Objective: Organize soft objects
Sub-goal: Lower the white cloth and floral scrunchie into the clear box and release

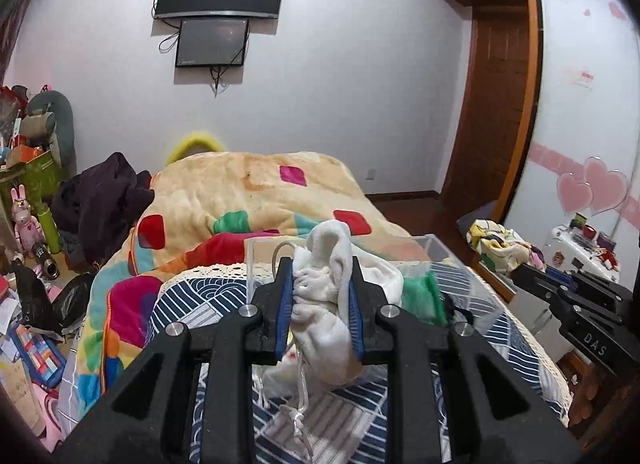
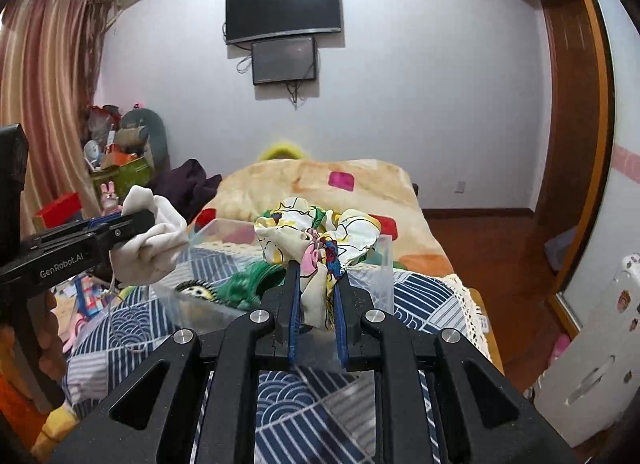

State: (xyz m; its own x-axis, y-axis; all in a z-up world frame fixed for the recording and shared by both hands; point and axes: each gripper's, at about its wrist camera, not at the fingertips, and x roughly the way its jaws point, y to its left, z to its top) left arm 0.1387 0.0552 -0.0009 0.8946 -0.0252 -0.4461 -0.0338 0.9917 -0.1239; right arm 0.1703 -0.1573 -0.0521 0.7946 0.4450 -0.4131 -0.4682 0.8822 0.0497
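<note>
1. The left gripper (image 1: 320,296) is clamped on a bunched white cloth (image 1: 324,304); the blue pads (image 1: 285,304) pinch the bundle at its middle, so that the loose ends and a thin cord (image 1: 298,396) hang free below rather than drag on the bed.
2. The right gripper (image 2: 316,296) is clamped on a cartoon-print cloth (image 2: 316,244); the grip sits low on the fabric, which leaves the bulk bunched above the fingertips.
3. Both cloths are held raised, at or near the clear plastic box (image 2: 384,264), which stands on the blue patterned cover (image 2: 300,396); this height appears chosen to clear the box walls before lowering.
4. A green fuzzy item (image 2: 244,284) already lies inside the box; the box is judged to be the collection point.
5. The two grippers are apart; this likely prevents tangling.
</note>
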